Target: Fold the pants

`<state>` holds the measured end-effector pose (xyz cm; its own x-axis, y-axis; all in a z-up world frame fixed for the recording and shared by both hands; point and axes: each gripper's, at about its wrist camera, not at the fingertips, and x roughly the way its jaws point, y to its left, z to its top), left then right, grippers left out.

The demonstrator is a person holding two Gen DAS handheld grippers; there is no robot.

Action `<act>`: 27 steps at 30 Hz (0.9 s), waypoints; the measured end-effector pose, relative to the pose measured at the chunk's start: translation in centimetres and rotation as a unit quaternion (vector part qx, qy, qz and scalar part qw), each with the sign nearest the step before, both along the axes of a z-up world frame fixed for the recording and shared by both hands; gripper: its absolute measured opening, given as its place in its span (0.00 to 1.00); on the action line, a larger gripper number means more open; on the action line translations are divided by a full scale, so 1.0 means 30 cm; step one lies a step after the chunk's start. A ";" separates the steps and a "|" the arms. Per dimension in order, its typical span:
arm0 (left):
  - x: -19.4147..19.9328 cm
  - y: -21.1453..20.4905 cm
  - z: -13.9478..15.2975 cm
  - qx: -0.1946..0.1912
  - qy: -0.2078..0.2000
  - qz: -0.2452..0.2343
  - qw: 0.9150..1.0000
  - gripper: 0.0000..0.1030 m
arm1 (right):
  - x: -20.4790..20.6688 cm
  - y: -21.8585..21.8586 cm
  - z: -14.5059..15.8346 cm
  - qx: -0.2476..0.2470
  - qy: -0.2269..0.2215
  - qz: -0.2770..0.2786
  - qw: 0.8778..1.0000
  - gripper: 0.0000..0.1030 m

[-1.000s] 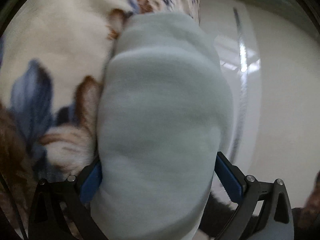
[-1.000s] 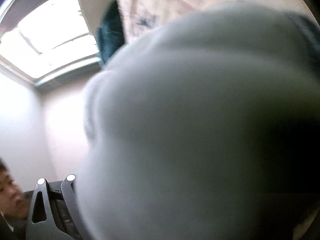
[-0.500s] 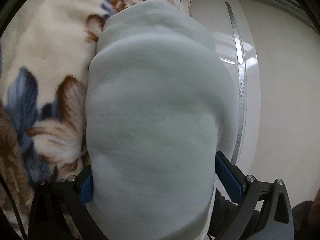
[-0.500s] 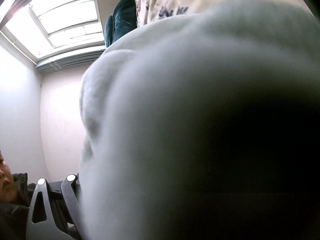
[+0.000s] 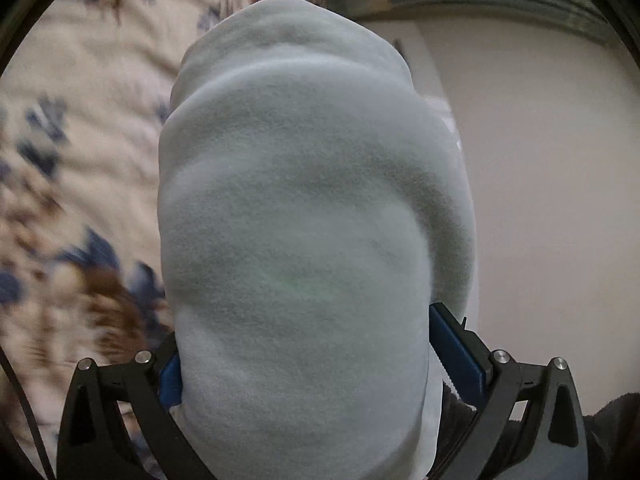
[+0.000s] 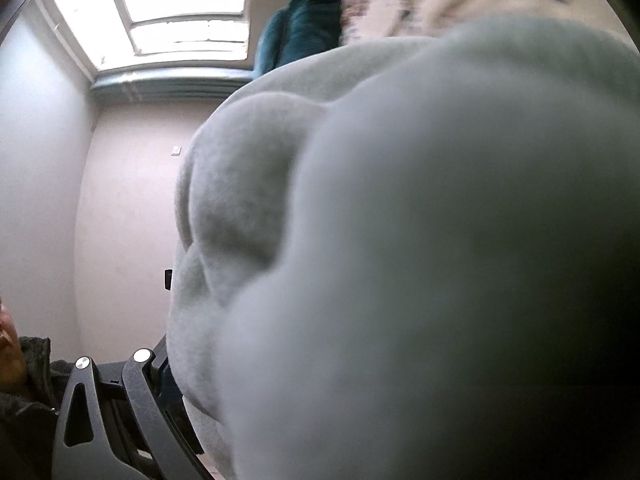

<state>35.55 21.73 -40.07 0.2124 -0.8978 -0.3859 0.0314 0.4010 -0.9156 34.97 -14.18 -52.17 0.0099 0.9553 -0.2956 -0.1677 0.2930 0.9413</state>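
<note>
The pale blue-grey fleece pants (image 5: 312, 220) fill the middle of the left wrist view, bunched thickly between the blue pads (image 5: 456, 344) of my left gripper (image 5: 316, 352), which is shut on the fabric. In the right wrist view the same pants (image 6: 400, 240) bulge right against the lens and hide most of the right gripper (image 6: 360, 392); only its left finger (image 6: 152, 396) shows, pressed against the cloth, so it is shut on the pants. Both grippers hold the pants lifted above the bed.
A cream blanket with blue and brown flowers (image 5: 80, 160) covers the bed at the left. A pale wall (image 5: 540, 200) is at the right. The right view shows a window (image 6: 168, 12), a teal cushion (image 6: 304, 28) and the person's face (image 6: 8, 344) at the left edge.
Both grippers have risen and tilted with the pants held. The blanket has dropped away and blurs in the left view. More wall and window show in the right view.
</note>
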 end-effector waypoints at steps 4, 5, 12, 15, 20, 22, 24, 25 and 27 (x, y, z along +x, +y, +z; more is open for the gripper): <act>0.043 0.346 0.194 0.010 -0.019 0.022 1.000 1.00 | 0.042 0.317 0.149 -0.001 -0.024 0.016 1.000 1.00; 0.064 0.465 0.258 0.015 -0.026 0.026 0.999 1.00 | 0.051 0.412 0.186 0.001 -0.030 0.018 0.999 1.00; 0.216 1.138 0.584 0.056 -0.060 0.055 0.995 1.00 | 0.142 1.132 0.397 0.035 -0.057 0.039 0.997 1.00; 0.281 1.393 0.669 0.065 -0.071 0.074 0.993 1.00 | 0.214 1.423 0.461 0.042 -0.071 0.055 0.995 1.00; 0.372 1.713 0.625 0.062 -0.067 0.103 0.990 1.00 | 0.294 1.729 0.431 0.028 -0.069 0.080 0.994 1.00; 0.413 1.807 0.529 0.058 -0.046 0.115 0.991 1.00 | 0.253 1.676 0.370 0.008 -0.059 0.085 0.995 1.00; 0.450 1.882 0.402 0.067 -0.011 0.123 0.990 1.00 | 0.283 1.602 0.292 -0.025 -0.041 0.087 0.995 1.00; 0.460 1.908 0.345 0.078 0.008 0.128 0.989 1.00 | 0.274 1.638 0.244 -0.043 -0.032 0.089 0.995 1.00; 0.467 1.947 0.231 0.113 0.044 0.131 0.984 1.00 | 0.246 1.657 0.121 -0.102 -0.014 0.091 0.990 1.00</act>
<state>49.56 80.14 -33.14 0.3822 -0.7062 -0.5960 -0.1747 0.5781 -0.7970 42.34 35.53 -48.54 -0.1466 0.8623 -0.4847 -0.2614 0.4388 0.8597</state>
